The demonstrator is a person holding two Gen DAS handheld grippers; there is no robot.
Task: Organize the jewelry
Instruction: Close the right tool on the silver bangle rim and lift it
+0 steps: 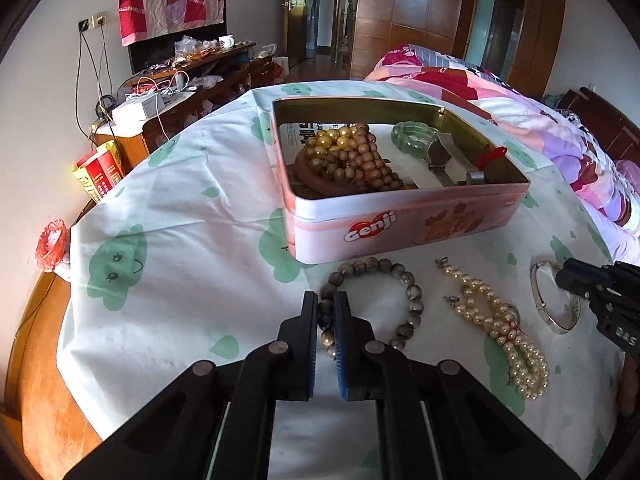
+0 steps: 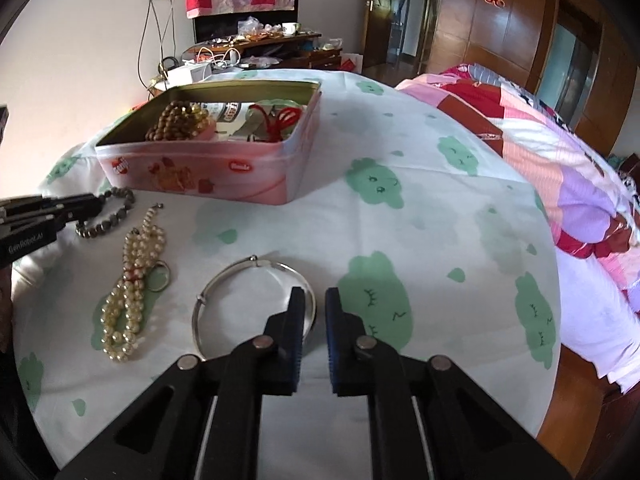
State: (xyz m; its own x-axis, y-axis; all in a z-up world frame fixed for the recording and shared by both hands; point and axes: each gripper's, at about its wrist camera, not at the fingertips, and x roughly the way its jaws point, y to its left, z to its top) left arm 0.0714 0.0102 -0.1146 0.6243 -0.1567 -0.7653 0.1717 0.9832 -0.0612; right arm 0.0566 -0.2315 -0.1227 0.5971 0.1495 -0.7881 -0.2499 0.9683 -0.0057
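Cloth (image 2: pixel 400 152): lying over the table
Quilt (image 2: pixel 560 184): lying right of the cloth
Cabinet (image 1: pixel 192 80): standing beyond the cloth

One tin (image 1: pixel 400 224) beyond the fingers. Three loose pieces on the counter: one grey bead bracelet (image 1: pixel 400 272) at the left fingers, one pearl strand (image 1: pixel 500 324) between the two grippers, one silver bangle (image 2: pixel 224 276) at the right fingers. Tin contents bunched, uncountable.
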